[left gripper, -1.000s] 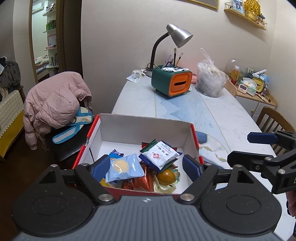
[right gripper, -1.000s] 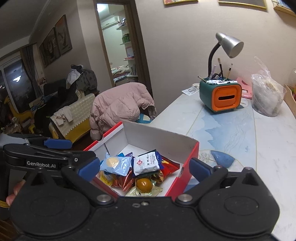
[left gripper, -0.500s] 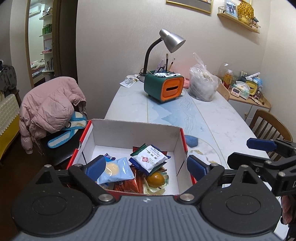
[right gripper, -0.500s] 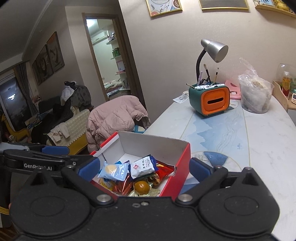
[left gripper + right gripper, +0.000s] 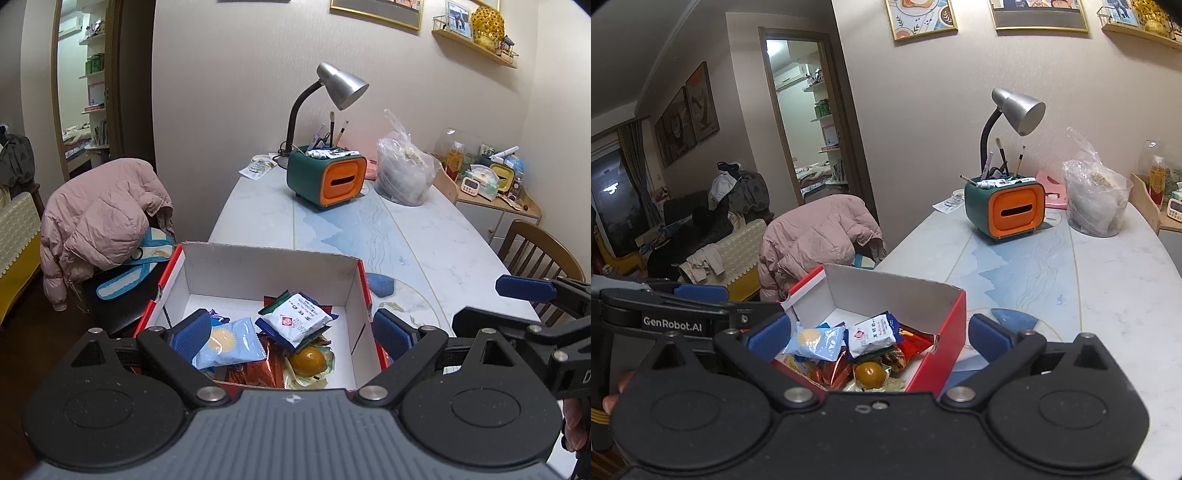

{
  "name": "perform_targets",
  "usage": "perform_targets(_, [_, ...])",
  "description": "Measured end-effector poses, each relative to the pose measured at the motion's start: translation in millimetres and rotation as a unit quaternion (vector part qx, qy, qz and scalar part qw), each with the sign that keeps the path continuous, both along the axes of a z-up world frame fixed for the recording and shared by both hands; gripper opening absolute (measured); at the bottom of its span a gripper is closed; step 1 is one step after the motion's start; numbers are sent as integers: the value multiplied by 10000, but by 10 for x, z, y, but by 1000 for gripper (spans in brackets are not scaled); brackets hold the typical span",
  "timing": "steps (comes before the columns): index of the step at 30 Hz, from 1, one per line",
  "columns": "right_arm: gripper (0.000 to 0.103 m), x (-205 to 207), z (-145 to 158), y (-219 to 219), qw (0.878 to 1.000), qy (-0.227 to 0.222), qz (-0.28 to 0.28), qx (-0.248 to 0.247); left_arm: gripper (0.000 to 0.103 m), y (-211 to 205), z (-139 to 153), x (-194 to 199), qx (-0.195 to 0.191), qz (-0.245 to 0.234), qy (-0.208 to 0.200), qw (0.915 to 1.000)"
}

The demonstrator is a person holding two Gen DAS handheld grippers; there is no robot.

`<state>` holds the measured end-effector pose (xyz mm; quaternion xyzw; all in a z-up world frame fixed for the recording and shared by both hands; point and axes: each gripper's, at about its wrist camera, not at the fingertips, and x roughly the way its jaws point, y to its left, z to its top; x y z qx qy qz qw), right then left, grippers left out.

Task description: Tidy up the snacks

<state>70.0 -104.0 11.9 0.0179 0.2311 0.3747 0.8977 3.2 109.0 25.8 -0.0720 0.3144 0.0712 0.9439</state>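
Both the left gripper (image 5: 291, 330) and right gripper (image 5: 879, 334) hover with jaws spread, empty, above the snack box (image 5: 266, 266) at the bench's (image 5: 424, 236) near-left edge.

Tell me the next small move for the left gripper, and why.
Probably lower the left gripper onto the white packet and close on it. Both grippers are open and hold nothing, the right gripper too. The snacks lie heaped in the near part of the box, and the white packet sits on top, so it looks easiest to lift first.
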Motion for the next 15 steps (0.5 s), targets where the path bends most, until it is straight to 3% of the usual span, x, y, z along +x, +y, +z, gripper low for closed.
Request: perform_targets(15, [103,26,-7,-18,9998,177,-110,22,95,11,-11,-35,-62,72,38,9999])
